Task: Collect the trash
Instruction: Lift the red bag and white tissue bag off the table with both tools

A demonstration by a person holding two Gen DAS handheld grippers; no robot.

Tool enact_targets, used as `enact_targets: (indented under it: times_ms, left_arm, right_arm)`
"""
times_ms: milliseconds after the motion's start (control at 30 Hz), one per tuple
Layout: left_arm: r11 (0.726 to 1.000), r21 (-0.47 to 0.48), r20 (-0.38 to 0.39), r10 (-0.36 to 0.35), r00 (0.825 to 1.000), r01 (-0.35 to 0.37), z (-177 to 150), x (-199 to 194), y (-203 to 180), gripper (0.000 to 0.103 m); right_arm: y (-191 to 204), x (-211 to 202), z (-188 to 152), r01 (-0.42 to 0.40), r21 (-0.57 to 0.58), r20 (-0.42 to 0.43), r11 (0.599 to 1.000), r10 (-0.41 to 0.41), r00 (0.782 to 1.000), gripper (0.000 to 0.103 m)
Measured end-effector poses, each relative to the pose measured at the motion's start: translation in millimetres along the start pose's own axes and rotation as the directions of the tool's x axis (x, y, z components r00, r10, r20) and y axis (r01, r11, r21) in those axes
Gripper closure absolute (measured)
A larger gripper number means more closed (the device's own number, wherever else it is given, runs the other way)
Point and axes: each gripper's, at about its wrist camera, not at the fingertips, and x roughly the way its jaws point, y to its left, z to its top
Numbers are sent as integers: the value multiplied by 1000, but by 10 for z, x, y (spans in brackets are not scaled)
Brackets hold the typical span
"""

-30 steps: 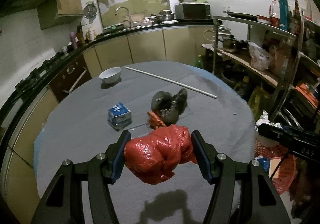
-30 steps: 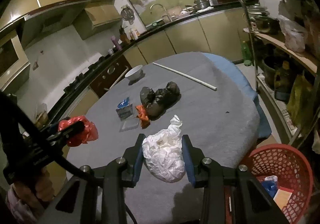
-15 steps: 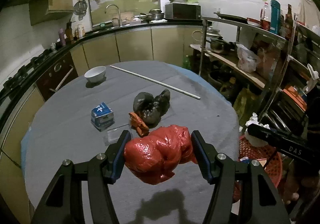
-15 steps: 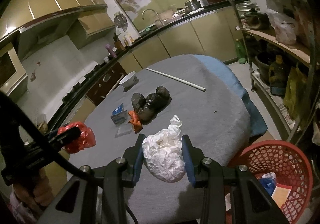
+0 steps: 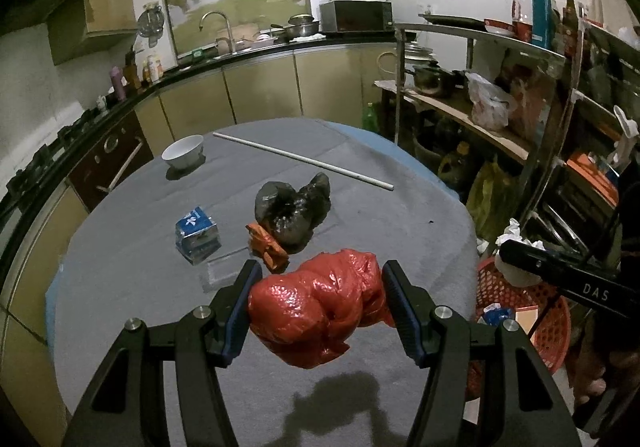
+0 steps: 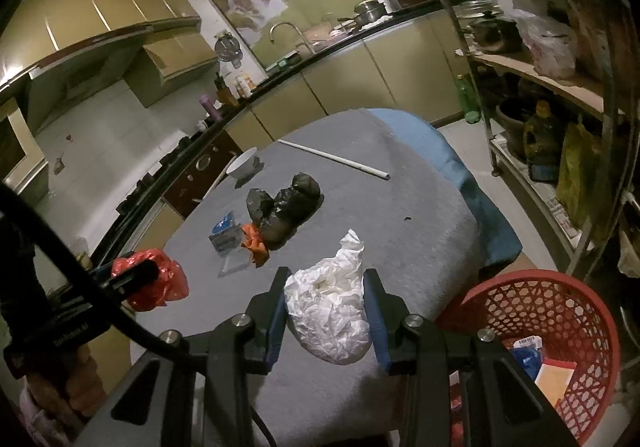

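Left gripper (image 5: 318,297): closed on the red bag (image 5: 320,313), both pads pressed into its sides; bag held clear above the worktop (image 5: 400,231), its shadow on the cloth below.
Right gripper (image 6: 326,307): clamped on the white bag (image 6: 330,313), crumpled, one twisted end poking up past the fingertips; held over the worktop edge, just left of the basket.
Basket (image 6: 540,307): red mesh, on the floor beside the worktop; a blue wrapper and an orange-and-white card lie inside.
Black bag (image 5: 292,209): lumpy, on the worktop, taken as landmark.
Orange wrapper (image 5: 268,247): touching the near-left side of the black bag.
Blue carton (image 5: 197,233): left of the black bag, a little apart.
Clear plastic piece (image 5: 224,272): flat on the cloth, near side of the black bag, just beside the orange wrapper.
White rod (image 5: 300,159): lies slantwise beyond the black bag.
Bowl (image 5: 183,151): white, far left of the black bag, well apart.
Cross view: from the right wrist, the red bag (image 6: 150,279) hangs in the left gripper (image 6: 136,273), left of the black bag (image 6: 286,207).
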Motion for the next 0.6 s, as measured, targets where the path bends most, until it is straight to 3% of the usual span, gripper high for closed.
enact_targets:
  times_ms: [600]
  left_arm:
    - [996,73,-39,-39,998,42,-1,171,-324,39]
  right_arm:
    - [-235,-92,-141,37,52,-31,998,-36,999,65]
